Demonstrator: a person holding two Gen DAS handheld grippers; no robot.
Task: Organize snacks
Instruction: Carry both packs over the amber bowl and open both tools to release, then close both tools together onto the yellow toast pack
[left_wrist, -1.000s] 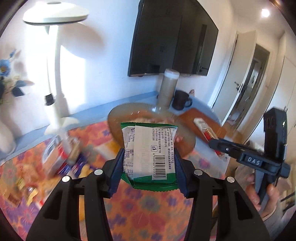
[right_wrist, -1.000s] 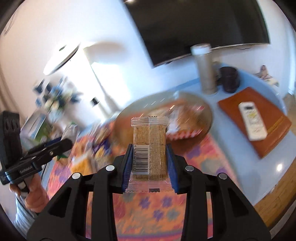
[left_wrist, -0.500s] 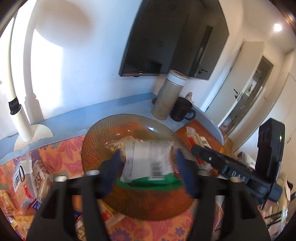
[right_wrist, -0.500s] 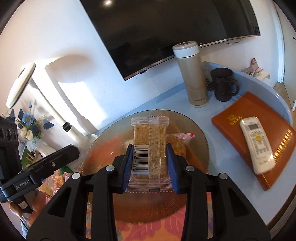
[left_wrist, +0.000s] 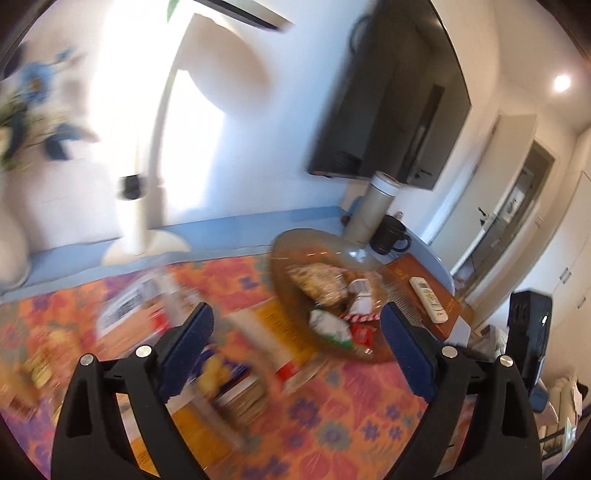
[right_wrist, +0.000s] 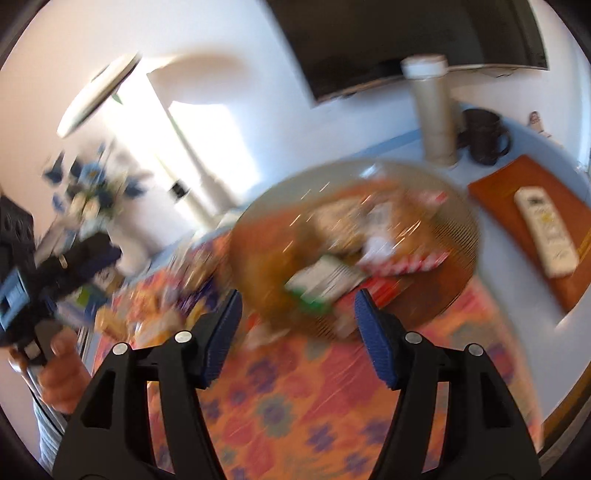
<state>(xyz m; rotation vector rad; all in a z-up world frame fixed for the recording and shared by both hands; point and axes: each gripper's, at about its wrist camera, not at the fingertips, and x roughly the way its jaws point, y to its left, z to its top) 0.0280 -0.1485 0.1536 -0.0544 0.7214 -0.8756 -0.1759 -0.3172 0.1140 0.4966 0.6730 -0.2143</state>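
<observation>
A brown glass plate (left_wrist: 295, 254) (right_wrist: 266, 236) stands on the flowered cloth and holds several snack packets, among them a green-and-white packet (left_wrist: 330, 326) (right_wrist: 319, 278) and a cracker packet (left_wrist: 317, 284). My left gripper (left_wrist: 297, 343) is open and empty, pulled back to the left of the plate over loose snacks (left_wrist: 221, 369). My right gripper (right_wrist: 297, 328) is open and empty, just in front of the plate. Both views are blurred by motion.
A tall flask (left_wrist: 373, 206) (right_wrist: 434, 110), a dark mug (left_wrist: 389, 234) (right_wrist: 484, 138) and a remote (left_wrist: 428, 299) (right_wrist: 546, 232) on an orange book stand right of the plate. A white lamp (left_wrist: 147, 206) and a flower vase (right_wrist: 96, 195) stand at the back left.
Both grippers opened and let their packets go onto the plate. Both then pulled back from the plate, the left one swinging left.
</observation>
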